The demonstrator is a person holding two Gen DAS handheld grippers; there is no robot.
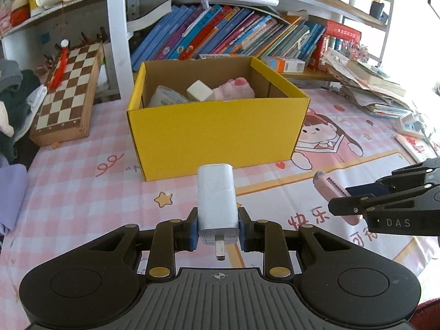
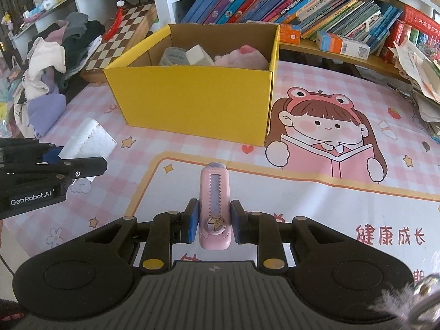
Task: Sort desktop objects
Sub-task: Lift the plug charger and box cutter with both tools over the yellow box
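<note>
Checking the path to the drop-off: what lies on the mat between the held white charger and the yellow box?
Nothing: in the left wrist view only bare pink checked mat separates the charger from the yellow box.

My left gripper (image 1: pixel 218 227): black, blue pads, on a white charger (image 1: pixel 217 195). My right gripper (image 2: pixel 214 221): same colours, on a pink utility knife (image 2: pixel 214 206). Yellow box (image 2: pixel 198 101), brown inside. Bench (image 2: pixel 316 200) cover: pink-and-white check, cartoon girl. Brown-and-cream chessboard (image 1: pixel 67 88).

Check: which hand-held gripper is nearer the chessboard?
Left. The left hand-held gripper, shut on the white charger, is on the chessboard side of the yellow box; the right hand-held gripper is farther across.
</note>
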